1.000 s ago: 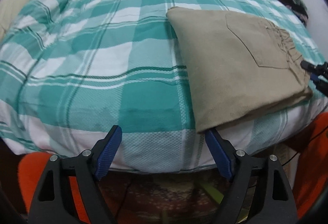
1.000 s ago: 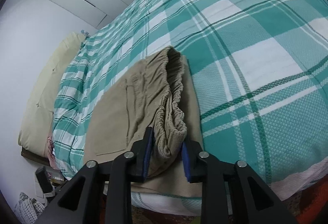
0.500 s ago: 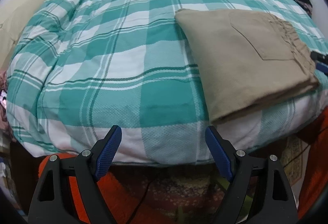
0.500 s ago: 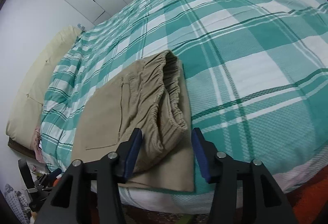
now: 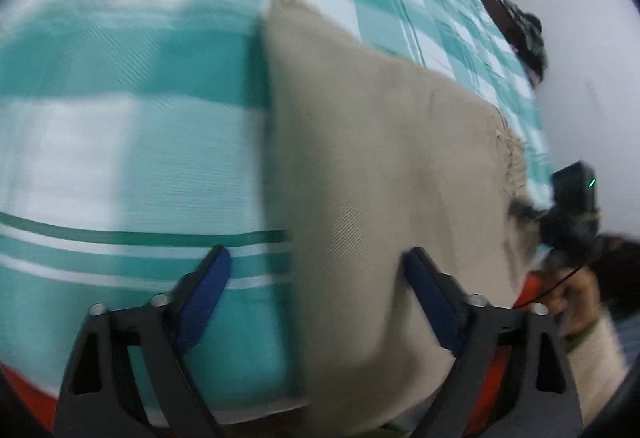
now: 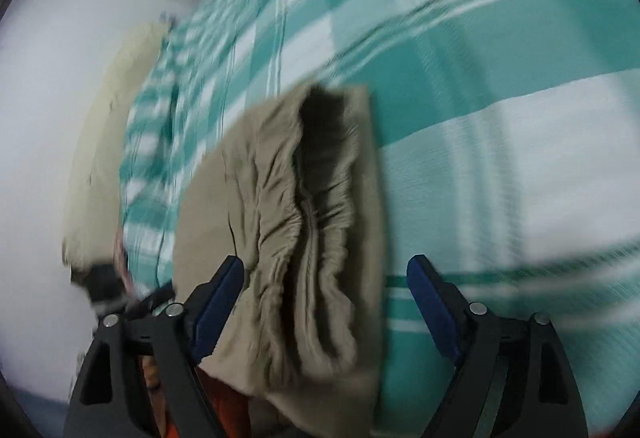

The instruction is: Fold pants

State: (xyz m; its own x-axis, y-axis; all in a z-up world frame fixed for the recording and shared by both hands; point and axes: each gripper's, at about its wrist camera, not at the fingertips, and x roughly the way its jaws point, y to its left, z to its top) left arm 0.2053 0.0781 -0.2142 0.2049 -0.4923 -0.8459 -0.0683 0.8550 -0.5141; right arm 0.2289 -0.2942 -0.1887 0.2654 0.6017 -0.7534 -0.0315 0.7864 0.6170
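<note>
A bed with a teal-and-white checked bedspread (image 5: 120, 109) fills both blurred views, with white walls (image 6: 52, 85) behind it. The folded beige pants (image 5: 380, 173) lie on the bedspread at the bed's near edge. The left tongs (image 5: 316, 294) stand wide, their tips over the pants' folded side. The right tongs (image 6: 326, 298) also stand wide, around the gathered elastic waistband (image 6: 312, 222). Only the right view shows this waistband opening and a cream pillow (image 6: 108, 141) beyond the pants. Only the left view shows dark clutter (image 5: 524, 33) by the wall.
</note>
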